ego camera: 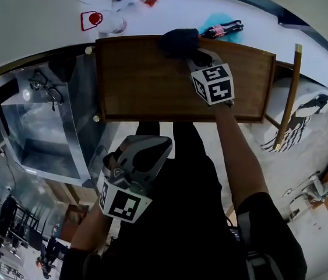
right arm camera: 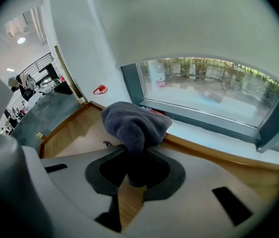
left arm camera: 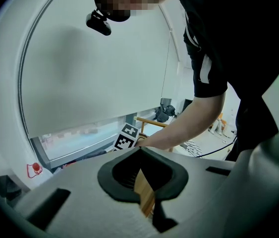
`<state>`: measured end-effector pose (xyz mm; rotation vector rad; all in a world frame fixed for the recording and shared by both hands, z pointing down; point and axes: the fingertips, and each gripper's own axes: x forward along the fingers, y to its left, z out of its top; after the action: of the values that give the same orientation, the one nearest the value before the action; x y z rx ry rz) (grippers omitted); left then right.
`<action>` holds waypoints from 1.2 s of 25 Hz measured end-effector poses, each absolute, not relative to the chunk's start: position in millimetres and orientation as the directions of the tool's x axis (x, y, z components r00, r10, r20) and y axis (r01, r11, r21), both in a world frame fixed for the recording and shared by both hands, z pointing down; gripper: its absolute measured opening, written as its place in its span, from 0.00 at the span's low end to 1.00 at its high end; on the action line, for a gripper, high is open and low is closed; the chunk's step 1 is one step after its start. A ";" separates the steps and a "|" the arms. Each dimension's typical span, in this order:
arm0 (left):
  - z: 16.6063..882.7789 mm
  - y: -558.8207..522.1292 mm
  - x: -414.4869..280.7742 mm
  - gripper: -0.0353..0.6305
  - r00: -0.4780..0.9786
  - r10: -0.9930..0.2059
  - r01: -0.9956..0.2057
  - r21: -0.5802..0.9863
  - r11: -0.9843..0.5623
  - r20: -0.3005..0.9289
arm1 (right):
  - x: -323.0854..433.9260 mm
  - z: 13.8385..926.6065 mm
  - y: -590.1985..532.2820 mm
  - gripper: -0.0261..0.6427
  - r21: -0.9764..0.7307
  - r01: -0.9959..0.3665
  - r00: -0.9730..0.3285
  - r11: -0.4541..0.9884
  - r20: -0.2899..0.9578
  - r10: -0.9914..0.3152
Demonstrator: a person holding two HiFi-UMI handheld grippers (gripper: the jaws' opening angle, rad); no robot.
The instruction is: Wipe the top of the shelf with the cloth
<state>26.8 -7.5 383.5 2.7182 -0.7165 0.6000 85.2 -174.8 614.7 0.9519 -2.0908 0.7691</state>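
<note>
**Cloth (ego camera: 178, 41) being pinched at the far edge of the shelf top**

The cloth is sitting bunched at the shelf's (ego camera: 140, 80) far edge, roughly midway along it, and the right gripper (ego camera: 196, 56) is clamping a fold of it between its jaws. It is looking like a soft, fleecy, dark grey piece, light and limp, so it is likely draping and dragging rather than sliding stiffly. Most of it is puffing out beyond the jaws. A grip deeper into the bundle, with a loose pad left under the jaws, would probably be giving the best contact with the wood. Held too near a corner, it may be slipping free under pressure.

The left gripper (ego camera: 146, 150) is hanging off the shelf's near edge, over the person's body, with its jaws drawn together on nothing.

The shelf top is showing as flat, bare brown wood with a smooth finish and a slightly raised rim along its far side, so the cloth should be gliding easily. Beyond the shelf's far edge a pale windowsill (ego camera: 47, 16) is running below a window, with a dark bottle (ego camera: 225, 28) lying on it. A glass cabinet (ego camera: 64, 115) is standing against the shelf's left end.
</note>
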 end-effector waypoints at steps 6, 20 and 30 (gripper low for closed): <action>380.3 -8.3 73.2 0.08 0.810 -0.363 -0.471 0.144 -0.870 0.460 | 160.3 615.6 -172.5 0.13 -0.203 -0.857 -0.426 0.473 0.796 -0.430; 377.8 -7.5 156.0 0.08 0.838 -0.279 -0.381 0.136 -0.915 0.469 | 289.6 616.4 -169.8 0.13 -0.186 -0.936 -0.319 0.299 0.806 -0.499; 374.7 -6.3 187.4 0.08 0.850 -0.242 -0.338 0.131 -0.932 0.468 | 346.8 615.8 -163.9 0.13 -0.120 -0.971 -0.213 0.208 0.828 -0.518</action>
<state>187.4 -6.3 374.7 2.8182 -0.4469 0.6728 346.8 -163.9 615.8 1.3847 -1.8306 0.8830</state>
